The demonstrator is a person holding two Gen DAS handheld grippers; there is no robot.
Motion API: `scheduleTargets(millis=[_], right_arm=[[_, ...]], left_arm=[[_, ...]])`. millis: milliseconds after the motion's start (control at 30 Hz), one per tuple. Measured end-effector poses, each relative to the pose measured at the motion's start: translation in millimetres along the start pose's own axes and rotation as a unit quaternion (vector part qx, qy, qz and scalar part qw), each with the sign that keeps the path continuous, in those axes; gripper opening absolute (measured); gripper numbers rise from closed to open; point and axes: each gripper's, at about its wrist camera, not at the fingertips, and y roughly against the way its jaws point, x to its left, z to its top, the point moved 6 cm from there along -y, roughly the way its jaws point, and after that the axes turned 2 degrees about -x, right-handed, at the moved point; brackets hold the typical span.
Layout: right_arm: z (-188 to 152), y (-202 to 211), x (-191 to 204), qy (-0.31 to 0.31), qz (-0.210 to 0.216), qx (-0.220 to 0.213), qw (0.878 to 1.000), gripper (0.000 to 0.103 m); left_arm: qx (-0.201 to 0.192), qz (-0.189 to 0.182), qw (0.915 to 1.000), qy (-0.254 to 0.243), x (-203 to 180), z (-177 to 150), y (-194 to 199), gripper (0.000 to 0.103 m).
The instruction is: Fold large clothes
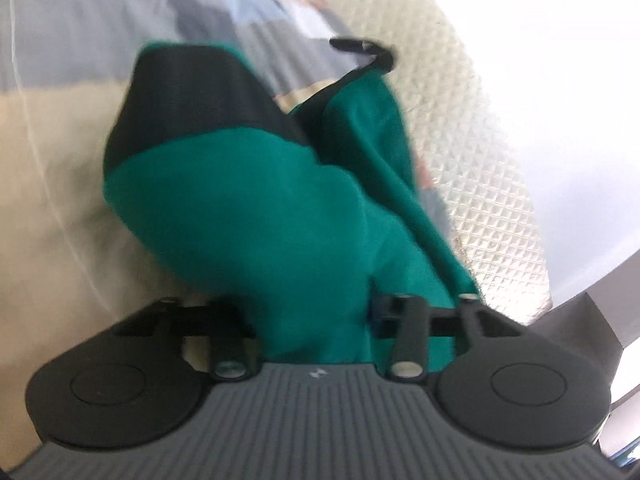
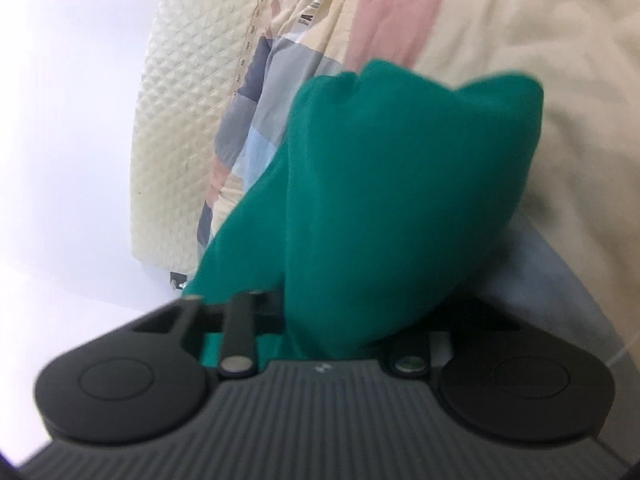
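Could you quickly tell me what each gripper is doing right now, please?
Left gripper: closed on a bunch of the green garment.
Right gripper: closed on the green garment too, cloth bunched between its jaws.

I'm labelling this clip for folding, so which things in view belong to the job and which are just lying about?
Part of the job:
- green garment with a black panel, bunched up
- left gripper, green cloth between its fingers
- right gripper, green cloth between its fingers

Just lying about:
- patchwork bedsheet in cream, grey and pink
- cream quilted mattress
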Motion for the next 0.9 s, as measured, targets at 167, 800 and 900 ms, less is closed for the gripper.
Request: scheduleTargets(millis=[167,800,900], right_arm=[[-1.6,19.8,37.0,0.057,0.005,0.000,0.998,0.020],[-62.8,224.8,48.9,0.092,-0.046,0.019,0.995,0.023],[-65.9,235.1,33.3,0.062,-0.050,0.024,0.997,0.030]], left_arm=[[-0.005,-0.009,0.9999,0.009,-13.5,8.4,43.1,0.028],[0.072,0.017,0.9956,-0.058,-45.8,-56.2,235.5,0.033],[0.080,0.004,0.9959,-0.042,-47.3,-56.5,226.4,0.053]])
